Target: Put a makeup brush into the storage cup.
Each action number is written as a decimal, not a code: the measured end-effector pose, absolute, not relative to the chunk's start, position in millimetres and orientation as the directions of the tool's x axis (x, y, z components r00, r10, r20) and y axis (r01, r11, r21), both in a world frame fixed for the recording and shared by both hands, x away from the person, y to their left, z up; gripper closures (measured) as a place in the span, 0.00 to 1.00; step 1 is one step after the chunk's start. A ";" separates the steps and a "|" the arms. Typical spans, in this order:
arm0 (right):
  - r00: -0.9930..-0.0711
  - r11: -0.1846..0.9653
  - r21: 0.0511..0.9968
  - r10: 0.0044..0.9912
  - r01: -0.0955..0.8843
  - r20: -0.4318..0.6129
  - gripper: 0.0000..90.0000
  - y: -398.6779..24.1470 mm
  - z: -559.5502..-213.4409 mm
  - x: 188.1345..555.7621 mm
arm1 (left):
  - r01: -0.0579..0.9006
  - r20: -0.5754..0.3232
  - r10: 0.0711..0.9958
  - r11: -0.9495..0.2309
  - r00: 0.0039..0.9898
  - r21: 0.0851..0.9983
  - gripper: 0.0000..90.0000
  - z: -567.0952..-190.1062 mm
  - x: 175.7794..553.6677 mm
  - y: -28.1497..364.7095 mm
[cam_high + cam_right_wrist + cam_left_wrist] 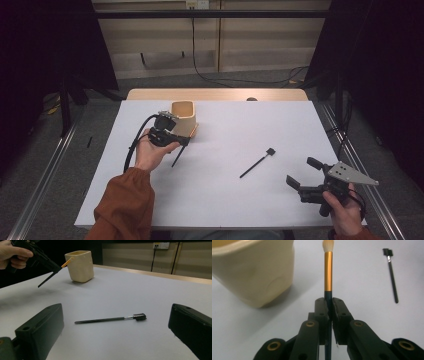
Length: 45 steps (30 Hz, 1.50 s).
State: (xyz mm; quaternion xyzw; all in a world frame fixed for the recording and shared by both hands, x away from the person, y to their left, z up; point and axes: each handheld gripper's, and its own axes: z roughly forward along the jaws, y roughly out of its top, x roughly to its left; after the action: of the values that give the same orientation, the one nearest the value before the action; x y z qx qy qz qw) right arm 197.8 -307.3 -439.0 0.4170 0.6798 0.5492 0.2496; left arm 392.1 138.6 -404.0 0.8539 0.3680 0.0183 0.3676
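So far approx. halfway: left claw (pixel 329 307) is pinching the gold-banded brush (pixel 328 270) by its dark handle, held off the desk (pixel 225 190), tip just beside the cream cup (pixel 183 117), not inside yet. Black spoolie brush (pixel 110 319) lies untouched ahead of right claw (pixel 300 182), jaws spread wide.

Brush (pixel 328 270): lower handle hidden between the clamped pads of left gripper (pixel 328 312). Cup (pixel 254 270): rim and left side cut off by frame edge. Right gripper (pixel 116 335): wide-set jaws cropped at bottom corners. Spoolie (pixel 258 162): bristles too small to make out from above.
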 end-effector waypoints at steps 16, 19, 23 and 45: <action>-0.526 0.047 0.955 0.842 0.293 0.120 0.00 -307.4 -439.0 197.7 | 0.538 -0.241 0.615 -0.357 0.751 0.764 0.93 -392.5 384.4 145.1; -0.529 0.049 0.955 0.840 0.293 0.119 0.00 -307.3 -439.0 197.8 | 0.516 -0.229 0.607 -0.352 0.761 0.781 0.93 -389.6 383.3 146.7; -0.528 0.049 0.955 0.841 0.293 0.119 0.00 -307.2 -439.0 197.8 | 0.481 -0.217 0.602 -0.318 0.768 0.817 0.93 -386.3 380.7 149.4; -0.527 0.045 0.954 0.841 0.295 0.123 0.00 -307.1 -439.1 198.1 | 0.413 -0.233 0.613 -0.169 0.755 0.895 0.93 -373.7 374.5 158.2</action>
State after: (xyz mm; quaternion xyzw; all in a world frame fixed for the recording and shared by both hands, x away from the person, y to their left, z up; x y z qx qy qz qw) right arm 198.1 -307.1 -439.1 0.4180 0.6791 0.5500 0.2481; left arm 374.5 158.2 -373.7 0.7592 0.3379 0.0910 0.5488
